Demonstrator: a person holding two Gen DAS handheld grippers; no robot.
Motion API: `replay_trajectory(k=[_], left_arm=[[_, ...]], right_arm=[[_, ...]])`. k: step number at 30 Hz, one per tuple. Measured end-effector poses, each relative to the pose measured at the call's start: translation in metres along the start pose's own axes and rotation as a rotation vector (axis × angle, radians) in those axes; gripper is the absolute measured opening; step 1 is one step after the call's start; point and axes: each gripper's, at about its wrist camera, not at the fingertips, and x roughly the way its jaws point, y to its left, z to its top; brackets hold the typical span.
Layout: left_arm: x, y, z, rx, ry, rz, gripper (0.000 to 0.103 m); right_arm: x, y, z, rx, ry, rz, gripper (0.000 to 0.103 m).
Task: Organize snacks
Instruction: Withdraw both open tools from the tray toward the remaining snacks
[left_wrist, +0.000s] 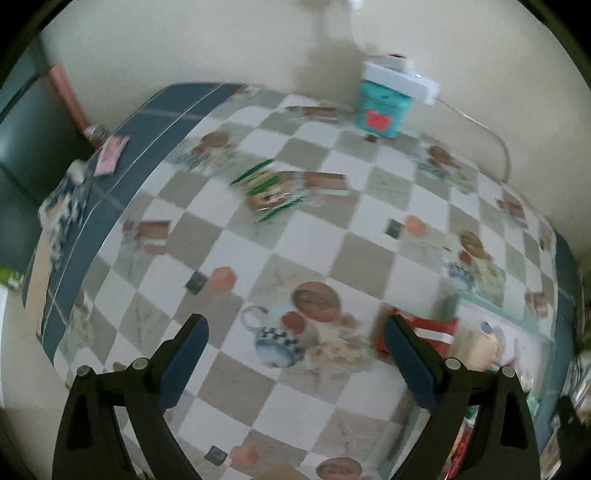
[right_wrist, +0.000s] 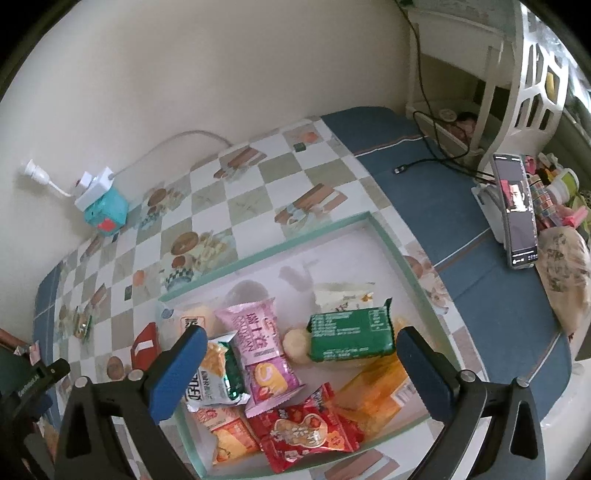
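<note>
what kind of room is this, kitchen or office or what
Probably a home, a dining or living corner rather than an office: a table under a food-print checked tablecloth, a shallow tray of packaged snacks, and a phone propped beside household clutter near a white shelf.

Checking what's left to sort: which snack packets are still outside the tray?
Two: the green-striped packet lying alone mid-table, and the red packet against the tray's outer left wall. All others lie inside.
</note>
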Motion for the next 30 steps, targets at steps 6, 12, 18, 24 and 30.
replay_trajectory(k=[6,12,18,24,30], left_arm=[[0.004,0.035,0.008,-0.071,-0.006,0.06,0.096],[0.007,0.073,0.015,-0.13,-0.003,0.107,0.096],[0.01,0.107,0.018,-0.168,0.007,0.123,0.096],[0.012,0.141,0.022,-0.233,0.011,0.133,0.096],[0.014,0.161,0.024,-0.248,0.012,0.143,0.096]], right_arm=[[0.001,0.02,-0.004,-0.021,0.012,0.011,0.103],[0.0,0.057,-0.013,-0.069,0.022,0.049,0.103],[-0.003,0.104,-0.024,-0.131,0.031,0.092,0.103],[-0.004,0.138,-0.035,-0.157,0.04,0.121,0.103],[0.002,0.17,-0.05,-0.191,0.063,0.142,0.103]])
